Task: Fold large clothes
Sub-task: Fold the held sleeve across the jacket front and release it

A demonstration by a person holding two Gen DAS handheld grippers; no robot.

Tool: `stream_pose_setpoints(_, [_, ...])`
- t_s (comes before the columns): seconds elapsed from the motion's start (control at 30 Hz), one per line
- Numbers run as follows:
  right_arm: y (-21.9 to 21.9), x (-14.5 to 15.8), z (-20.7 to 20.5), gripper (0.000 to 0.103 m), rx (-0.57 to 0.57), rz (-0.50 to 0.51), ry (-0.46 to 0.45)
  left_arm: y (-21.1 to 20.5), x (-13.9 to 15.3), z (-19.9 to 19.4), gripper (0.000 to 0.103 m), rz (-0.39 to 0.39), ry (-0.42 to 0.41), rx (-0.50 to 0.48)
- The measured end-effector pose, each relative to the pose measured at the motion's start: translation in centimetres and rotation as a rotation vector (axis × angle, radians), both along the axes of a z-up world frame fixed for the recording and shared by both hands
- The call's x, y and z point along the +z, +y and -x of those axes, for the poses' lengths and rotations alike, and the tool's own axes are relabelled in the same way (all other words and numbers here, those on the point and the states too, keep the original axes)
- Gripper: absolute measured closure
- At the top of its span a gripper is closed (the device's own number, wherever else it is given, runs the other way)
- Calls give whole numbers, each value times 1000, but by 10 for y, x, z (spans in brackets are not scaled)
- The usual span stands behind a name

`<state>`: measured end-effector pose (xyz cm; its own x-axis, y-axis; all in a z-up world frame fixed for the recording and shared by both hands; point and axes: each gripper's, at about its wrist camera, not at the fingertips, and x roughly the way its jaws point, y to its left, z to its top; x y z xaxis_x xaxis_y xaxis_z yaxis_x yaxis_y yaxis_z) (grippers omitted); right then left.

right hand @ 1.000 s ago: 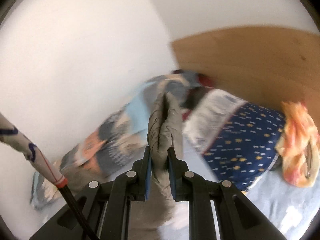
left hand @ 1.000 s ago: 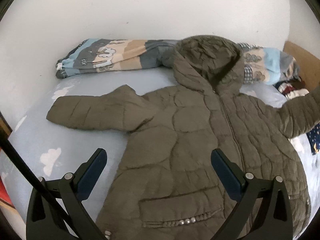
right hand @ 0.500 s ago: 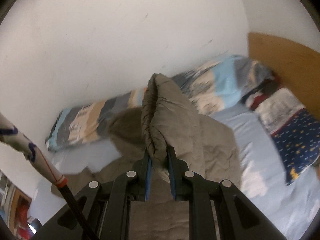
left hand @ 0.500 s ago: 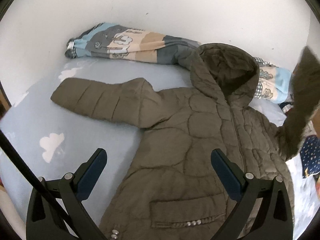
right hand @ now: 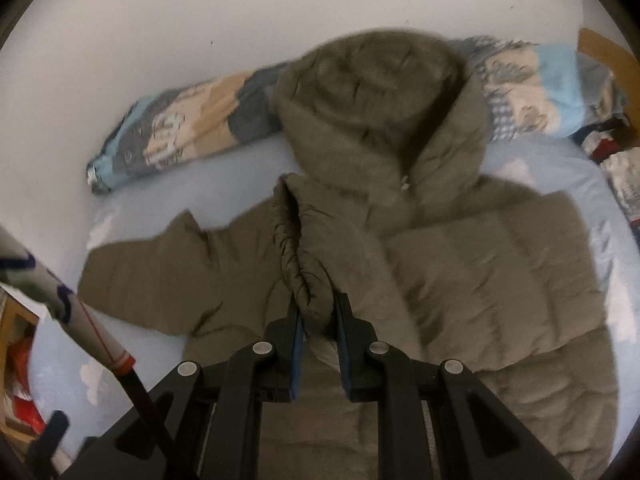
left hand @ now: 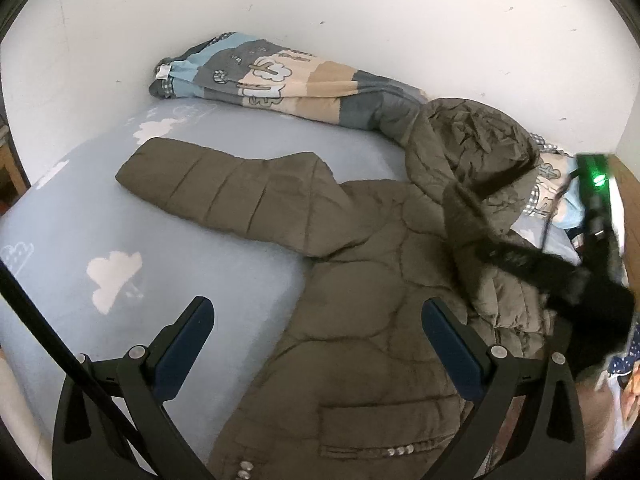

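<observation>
An olive quilted hooded jacket (left hand: 360, 320) lies front up on the bed, hood toward the wall, one sleeve (left hand: 224, 192) stretched out flat to the left. My right gripper (right hand: 316, 320) is shut on the cuff of the other sleeve (right hand: 300, 248), holding it over the jacket's chest (right hand: 480, 280). In the left wrist view that gripper (left hand: 480, 248) shows as a dark blur over the jacket's right side. My left gripper (left hand: 318, 332) stands open above the jacket's lower left part, nothing between its fingers.
A rolled patterned blanket (left hand: 280, 80) lies along the white wall behind the hood. The bed has a light blue sheet with white clouds (left hand: 116, 272). A wooden headboard (right hand: 608, 48) and pillows (right hand: 624, 184) sit at the right. A striped pole (right hand: 68, 312) crosses the lower left.
My right gripper has swung the held sleeve from the bed's right side in and down over the jacket's chest. My left gripper has shifted a little and stays open.
</observation>
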<state>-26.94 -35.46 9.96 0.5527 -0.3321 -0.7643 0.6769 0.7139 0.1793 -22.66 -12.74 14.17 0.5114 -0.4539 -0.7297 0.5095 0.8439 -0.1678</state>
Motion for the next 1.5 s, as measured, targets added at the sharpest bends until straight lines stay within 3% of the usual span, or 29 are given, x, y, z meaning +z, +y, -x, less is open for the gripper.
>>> stream_pose_setpoints(0.03, [-1,-8,-4,75,4,-23,16,-1,-1,-1,0,-2,4,0])
stream_pose_setpoints(0.07, [-1,-14,-6,57,8,-48,21,-3,-2,-3,0,-4,6,0])
stream_pose_setpoints(0.1, [2,-17,-7,53,16,-59,16,-4,-2,-4,0,-7,7,0])
stream_pose_setpoints(0.27, [14,10,18,51,111,-63,-83,-8,-5,-7,0,-12,10,1])
stream_pose_setpoints(0.4, [-8,42,59,38,45,-2,-145,-22,-12,-12,0,-37,7,-26])
stream_pose_setpoints(0.6, [-97,31,126,38,-199,47,-29,-57,-23,-18,0,-108,-27,-94])
stream_pose_setpoints(0.63, [-110,26,133,41,-230,49,0,-62,-26,-18,0,-117,-27,-103])
stream_pose_setpoints(0.7, [-137,11,146,64,-280,31,56,-72,-33,-19,0,-131,-10,-118])
stream_pose_setpoints(0.73, [-152,1,153,68,-303,8,77,-75,-36,-19,0,-132,0,-119])
stream_pose_setpoints(0.8, [-172,-14,164,72,-337,-16,93,-81,-41,-19,0,-126,18,-134])
stream_pose_setpoints(0.97, [-211,-60,165,73,-364,-83,144,-101,-57,-18,0,-208,3,-164])
stream_pose_setpoints(1.1, [-216,-88,164,72,-371,-149,157,-102,-64,-24,0,-227,23,-156])
stream_pose_setpoints(1.23, [-199,-61,157,72,-384,-59,162,-95,-58,-28,0,-198,29,-136])
stream_pose_setpoints(1.33, [-162,-32,139,72,-284,1,80,-90,-54,-32,0,-180,29,-112])
stream_pose_setpoints(1.5, [-96,-29,79,72,-51,-85,13,-85,-56,-37,0,-202,44,-85])
